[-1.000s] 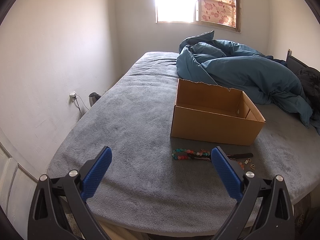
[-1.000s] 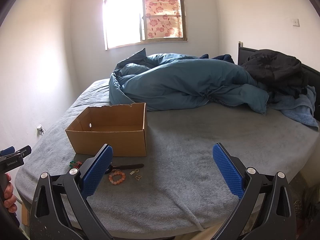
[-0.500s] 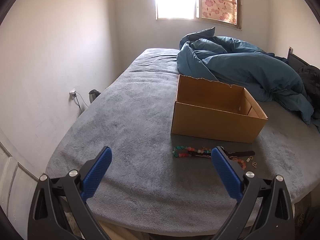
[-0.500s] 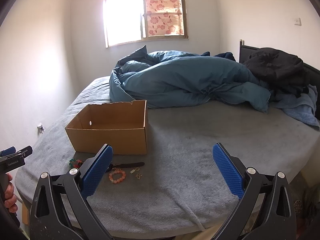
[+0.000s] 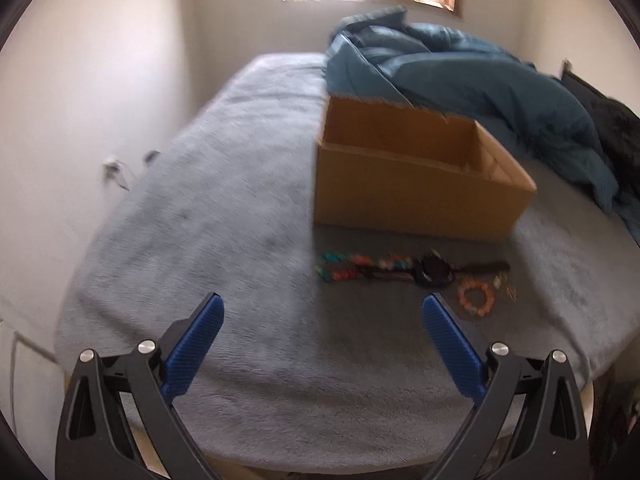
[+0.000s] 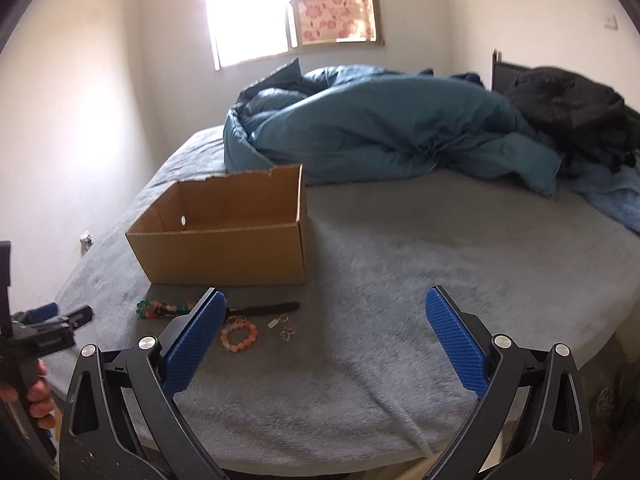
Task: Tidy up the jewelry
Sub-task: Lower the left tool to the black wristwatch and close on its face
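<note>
An open cardboard box (image 5: 416, 196) (image 6: 224, 252) stands on the grey bed. In front of it lie a multicoloured bead necklace (image 5: 352, 266) (image 6: 160, 308), a black watch (image 5: 436, 272) with its strap (image 6: 264, 309), an orange bead bracelet (image 5: 476, 300) (image 6: 239, 336) and small gold earrings (image 5: 506, 285) (image 6: 285, 330). My left gripper (image 5: 320, 312) is open, low over the bed, short of the jewelry. My right gripper (image 6: 326, 304) is open too, with the bracelet beside its left finger. The left gripper's tip (image 6: 56, 316) shows at the right wrist view's left edge, held by a hand (image 6: 38, 396).
A crumpled blue duvet (image 6: 380, 128) fills the back of the bed, with dark clothes (image 6: 568, 104) by the headboard at right. A wall with a socket (image 5: 114, 164) runs along the left. The grey bed cover (image 6: 440, 264) spreads bare to the right of the box.
Both grippers have moved forward and lower toward the bed; the box and jewelry look nearer. The left view is blurred from motion. Both jaws stay wide apart.
</note>
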`<state>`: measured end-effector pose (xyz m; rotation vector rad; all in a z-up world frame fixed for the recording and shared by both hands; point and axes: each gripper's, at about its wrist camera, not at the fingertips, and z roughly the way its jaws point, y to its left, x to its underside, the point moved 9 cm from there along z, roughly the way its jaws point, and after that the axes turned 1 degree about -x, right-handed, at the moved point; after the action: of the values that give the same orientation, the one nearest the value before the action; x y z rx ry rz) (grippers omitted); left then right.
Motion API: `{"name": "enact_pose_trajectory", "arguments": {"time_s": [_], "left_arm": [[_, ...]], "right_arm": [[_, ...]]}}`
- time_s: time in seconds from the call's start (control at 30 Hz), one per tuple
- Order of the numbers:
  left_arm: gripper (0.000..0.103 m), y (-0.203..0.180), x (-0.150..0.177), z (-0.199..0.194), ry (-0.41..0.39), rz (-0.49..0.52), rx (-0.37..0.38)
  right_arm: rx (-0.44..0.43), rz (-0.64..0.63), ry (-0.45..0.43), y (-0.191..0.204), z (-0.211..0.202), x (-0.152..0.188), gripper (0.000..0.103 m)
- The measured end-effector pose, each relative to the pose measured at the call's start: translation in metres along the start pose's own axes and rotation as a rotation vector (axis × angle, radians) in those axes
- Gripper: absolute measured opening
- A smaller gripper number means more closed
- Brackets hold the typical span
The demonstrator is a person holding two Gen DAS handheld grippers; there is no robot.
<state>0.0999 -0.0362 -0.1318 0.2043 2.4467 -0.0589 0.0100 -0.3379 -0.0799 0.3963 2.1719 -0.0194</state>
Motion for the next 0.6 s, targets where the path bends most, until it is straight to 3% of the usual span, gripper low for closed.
{"name": "enact_pose_trajectory", "arguments": {"time_s": [0.17, 0.4, 0.5, 0.6], "left_arm": [[0.097, -0.014, 0.017, 0.042, 0.105, -0.018, 0.159], [0.097, -0.020, 0.011, 0.062, 0.098, -0.169, 0.365], [0.097, -0.020, 0.010, 0.076, 0.123, -0.230, 0.395], [0.097, -0.020, 0.006, 0.088, 0.092, -0.204, 0.351]], "right_arm": [[-0.056, 0.030, 0.083, 0.004, 0.035, 0.017, 0.096], [-0.149, 0.050, 0.208, 0.018, 0.094, 0.041, 0.091], [-0.188, 0.072, 0.249, 0.021, 0.118, 0.043, 0.085], [-0.233, 0.126, 0.304, 0.021, 0.144, 0.042, 0.075]]}}
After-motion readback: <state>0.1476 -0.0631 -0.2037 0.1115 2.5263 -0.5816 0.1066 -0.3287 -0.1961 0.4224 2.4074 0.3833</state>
